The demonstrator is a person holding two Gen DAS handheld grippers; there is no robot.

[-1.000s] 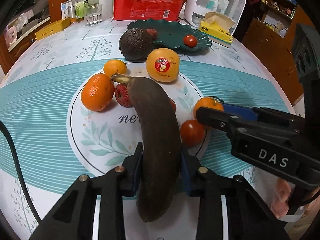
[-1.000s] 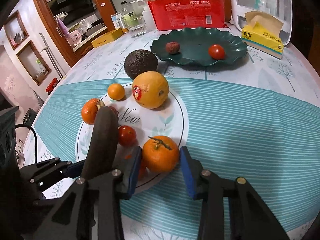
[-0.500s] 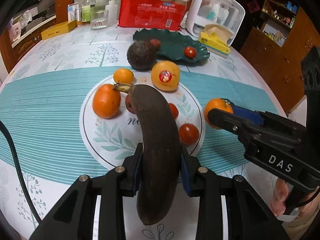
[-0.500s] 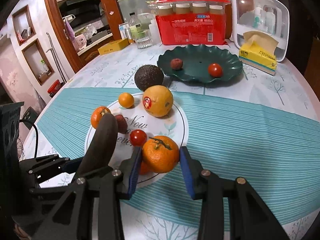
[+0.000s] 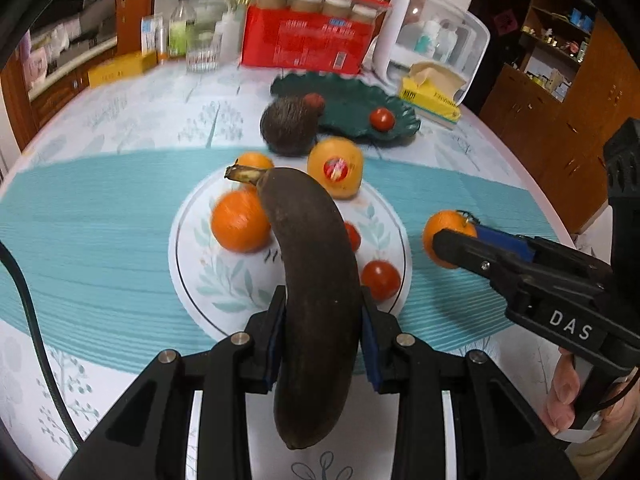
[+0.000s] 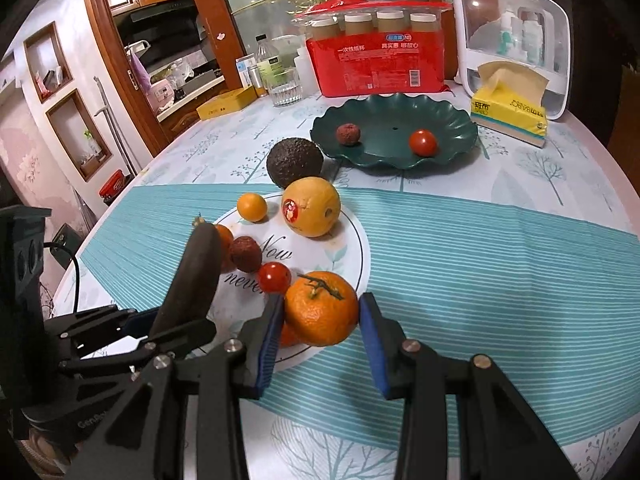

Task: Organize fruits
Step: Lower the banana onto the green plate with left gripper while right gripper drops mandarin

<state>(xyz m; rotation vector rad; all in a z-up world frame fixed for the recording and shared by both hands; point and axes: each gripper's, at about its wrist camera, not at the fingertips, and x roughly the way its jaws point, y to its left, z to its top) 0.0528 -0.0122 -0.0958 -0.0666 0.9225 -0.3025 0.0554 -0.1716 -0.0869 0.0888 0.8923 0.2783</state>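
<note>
My left gripper (image 5: pixel 324 312) is shut on a dark brown banana (image 5: pixel 316 280), held stem-away above the white round mat (image 5: pixel 224 280). My right gripper (image 6: pixel 320 320) is shut on a stemmed tangerine (image 6: pixel 320 308), held just off the mat's (image 6: pixel 344 248) near edge. On the mat lie an orange (image 5: pixel 240 220), a small orange (image 6: pixel 252 207), a stickered yellow citrus (image 6: pixel 311 206), a lychee (image 6: pixel 246 254) and cherry tomatoes (image 5: pixel 380 280). An avocado (image 6: pixel 294 162) sits behind it. The green wavy dish (image 6: pixel 392 136) holds a tomato (image 6: pixel 423 142) and a lychee (image 6: pixel 348 134).
Along the back stand a red pack of cups (image 6: pixel 380 64), a white lidded box (image 6: pixel 516 40), a yellow tissue box (image 6: pixel 508 112), a glass (image 6: pixel 286 88) and bottles. A black cable (image 5: pixel 28 300) trails at the left. The round table drops off on the right.
Both grippers have risen and tilted up with their fruit. The banana and tangerine are lifted off the mat, and the table looks farther away.
</note>
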